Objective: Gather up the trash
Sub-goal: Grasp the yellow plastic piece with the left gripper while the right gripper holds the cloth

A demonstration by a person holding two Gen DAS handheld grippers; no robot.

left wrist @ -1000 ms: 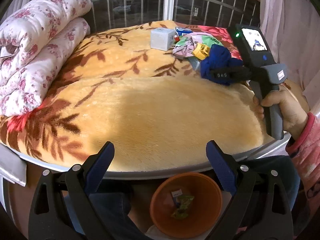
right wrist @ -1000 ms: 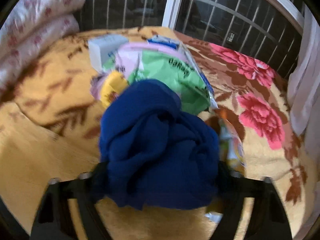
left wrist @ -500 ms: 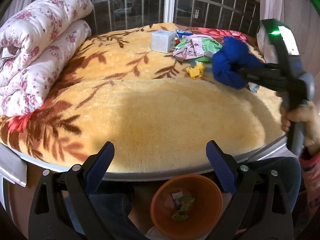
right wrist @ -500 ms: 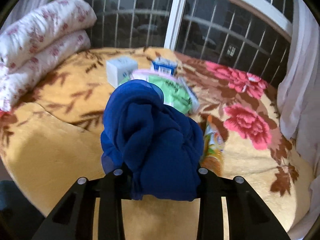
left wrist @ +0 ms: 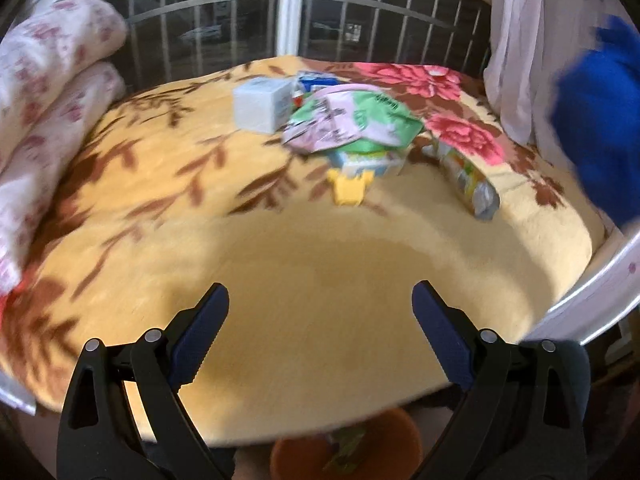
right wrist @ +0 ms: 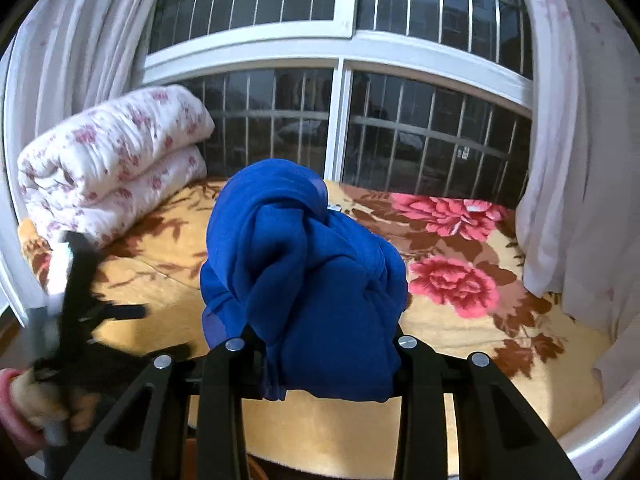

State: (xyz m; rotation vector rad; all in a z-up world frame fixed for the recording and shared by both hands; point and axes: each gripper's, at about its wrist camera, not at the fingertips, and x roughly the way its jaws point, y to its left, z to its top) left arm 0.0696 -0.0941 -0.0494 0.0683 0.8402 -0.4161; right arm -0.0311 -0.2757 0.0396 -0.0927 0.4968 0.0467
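Note:
My right gripper (right wrist: 320,342) is shut on a bundled blue cloth (right wrist: 304,272) and holds it up above the bed. In the left wrist view the same cloth (left wrist: 600,120) hangs blurred at the far right. My left gripper (left wrist: 320,290) is open with nothing between its fingers, over the yellow blanket (left wrist: 320,248). Beyond it lies the litter: a white box (left wrist: 262,106), a pink and green packet (left wrist: 352,124), a pale carton (left wrist: 368,162), a yellow piece (left wrist: 350,190) and a snack wrapper (left wrist: 468,180). An orange bin (left wrist: 348,452) with scraps shows below the bed edge.
A rolled floral quilt (left wrist: 48,100) fills the bed's left side. A barred window (right wrist: 340,120) runs behind the bed, with pale curtains (right wrist: 580,160) at the right. A hand (right wrist: 32,404) holding the blurred left tool shows at the lower left of the right wrist view.
The right gripper closed on the blue cloth and lifted it up and off the pile to the right. The left gripper moved forward over the bed; the bin slid to the frame's bottom.

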